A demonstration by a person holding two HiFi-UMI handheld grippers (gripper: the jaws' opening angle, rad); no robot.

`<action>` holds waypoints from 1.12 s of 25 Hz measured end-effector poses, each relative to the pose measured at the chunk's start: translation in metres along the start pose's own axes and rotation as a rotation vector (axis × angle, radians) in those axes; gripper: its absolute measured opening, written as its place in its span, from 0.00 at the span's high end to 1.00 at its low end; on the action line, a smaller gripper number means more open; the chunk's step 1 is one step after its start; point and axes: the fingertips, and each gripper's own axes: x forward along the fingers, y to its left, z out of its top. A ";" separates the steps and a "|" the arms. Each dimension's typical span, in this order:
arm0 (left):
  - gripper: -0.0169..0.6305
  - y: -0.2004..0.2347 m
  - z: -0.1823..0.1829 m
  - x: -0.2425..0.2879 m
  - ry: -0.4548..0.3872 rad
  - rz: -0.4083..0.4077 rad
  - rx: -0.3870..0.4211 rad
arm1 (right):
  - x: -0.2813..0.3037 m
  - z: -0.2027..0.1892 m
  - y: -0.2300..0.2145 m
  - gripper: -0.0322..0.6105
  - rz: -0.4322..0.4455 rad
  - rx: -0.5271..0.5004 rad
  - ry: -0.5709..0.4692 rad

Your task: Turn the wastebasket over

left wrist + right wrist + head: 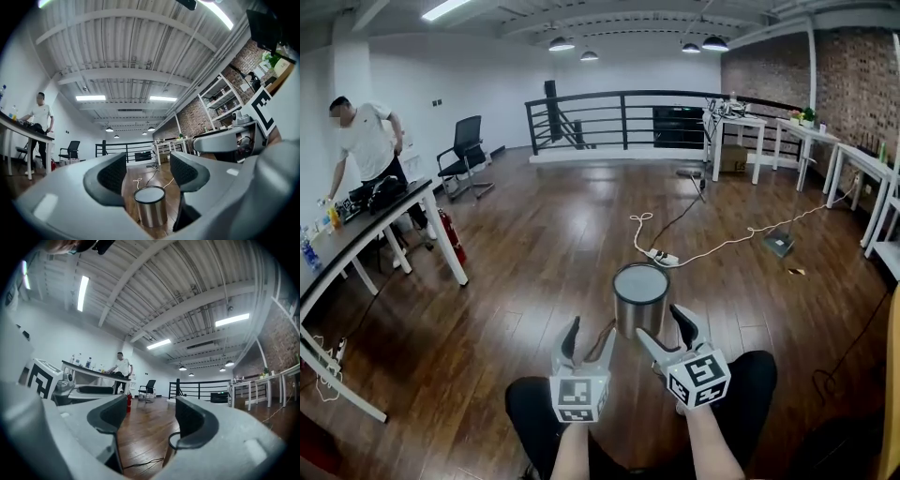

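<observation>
The wastebasket [639, 298] is a shiny metal cylinder with a flat pale top, standing upright on the wooden floor just beyond both grippers. My left gripper [589, 336] is held near its lower left side, jaws open and empty. In the left gripper view the wastebasket [150, 206] stands a little ahead, seen through the gap between the fingers [111, 176]. My right gripper [666, 328] is close to the basket's right side, also open and empty. The right gripper view looks past the basket, with only floor and a dark cable [145, 464] between its fingers [192, 420].
A white power strip with long cables [661, 255] lies on the floor behind the basket. A long table [366, 234] with a person [366, 141] bent over it stands at the left, a fire extinguisher [450, 234] beside it. An office chair [467, 150], a black railing [619, 117] and white tables [825, 150] are further off.
</observation>
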 end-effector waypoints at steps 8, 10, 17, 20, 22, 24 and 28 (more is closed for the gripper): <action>0.51 0.021 -0.018 0.117 0.004 0.023 0.045 | 0.077 -0.026 -0.100 0.46 -0.019 0.035 0.013; 0.51 0.029 -0.028 0.146 0.025 0.026 0.020 | 0.099 -0.042 -0.118 0.46 -0.007 0.047 0.054; 0.51 0.064 -0.078 0.224 0.086 0.046 -0.022 | 0.169 -0.096 -0.168 0.46 0.010 0.072 0.165; 0.51 0.086 -0.096 0.249 0.098 0.061 -0.055 | 0.206 -0.130 -0.167 0.46 0.080 0.063 0.264; 0.51 0.100 -0.109 0.261 0.111 0.073 -0.074 | 0.231 -0.159 -0.163 0.46 0.136 0.036 0.351; 0.51 0.111 -0.123 0.272 0.137 0.088 -0.078 | 0.252 -0.192 -0.157 0.46 0.188 0.003 0.436; 0.51 0.132 -0.145 0.291 0.179 0.119 -0.082 | 0.295 -0.251 -0.140 0.46 0.284 -0.038 0.565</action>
